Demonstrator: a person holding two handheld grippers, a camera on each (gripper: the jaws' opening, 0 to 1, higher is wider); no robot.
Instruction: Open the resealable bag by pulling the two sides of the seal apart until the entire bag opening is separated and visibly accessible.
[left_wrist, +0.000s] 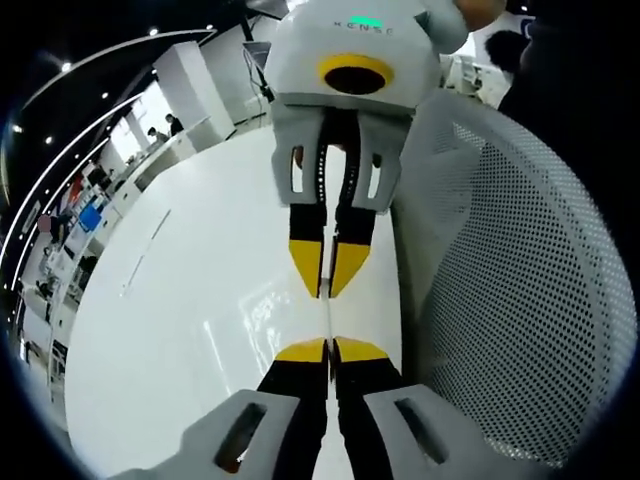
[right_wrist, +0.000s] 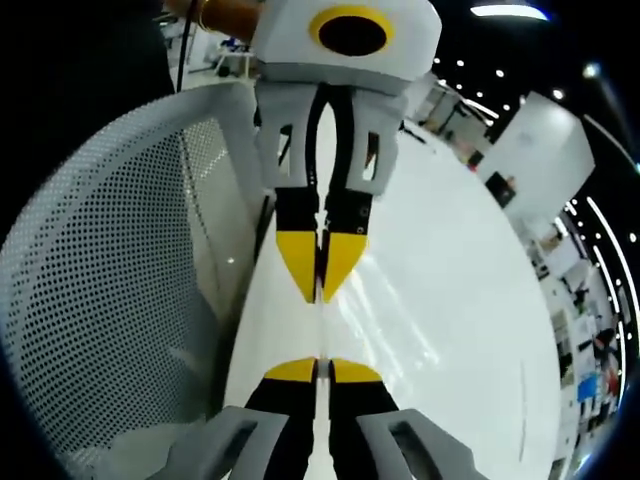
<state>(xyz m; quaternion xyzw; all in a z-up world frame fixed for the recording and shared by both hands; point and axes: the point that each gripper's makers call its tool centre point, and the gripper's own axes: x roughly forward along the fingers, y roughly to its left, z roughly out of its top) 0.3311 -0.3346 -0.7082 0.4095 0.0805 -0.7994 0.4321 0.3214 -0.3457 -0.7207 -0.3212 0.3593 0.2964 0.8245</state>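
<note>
In the left gripper view, the left gripper (left_wrist: 329, 349) rises from the bottom centre with its yellow-tipped jaws pressed together on the thin edge of a clear resealable bag (left_wrist: 328, 318). The bag is seen edge-on, a pale sliver running up the middle of the frame between the two grippers. Facing it from the upper centre, the right gripper (left_wrist: 330, 285) points down, its yellow tips likewise closed on the same sliver. Behind them spreads a glossy white table (left_wrist: 190, 320). A white perforated basket (left_wrist: 520, 290) fills the right side of the frame; what it holds cannot be made out.

In the right gripper view, the right gripper (right_wrist: 317, 371) comes up from the bottom centre, jaws clamped on the bag's edge (right_wrist: 319, 330), which again shows as a narrow strip in mid-frame. The left gripper (right_wrist: 320, 290) hangs down from the top centre, tips pinched on that strip. The perforated basket (right_wrist: 110, 290) takes up the left of the frame, its inside looking bare as far as can be seen, and the table (right_wrist: 470, 310) stretches to the right.
</note>
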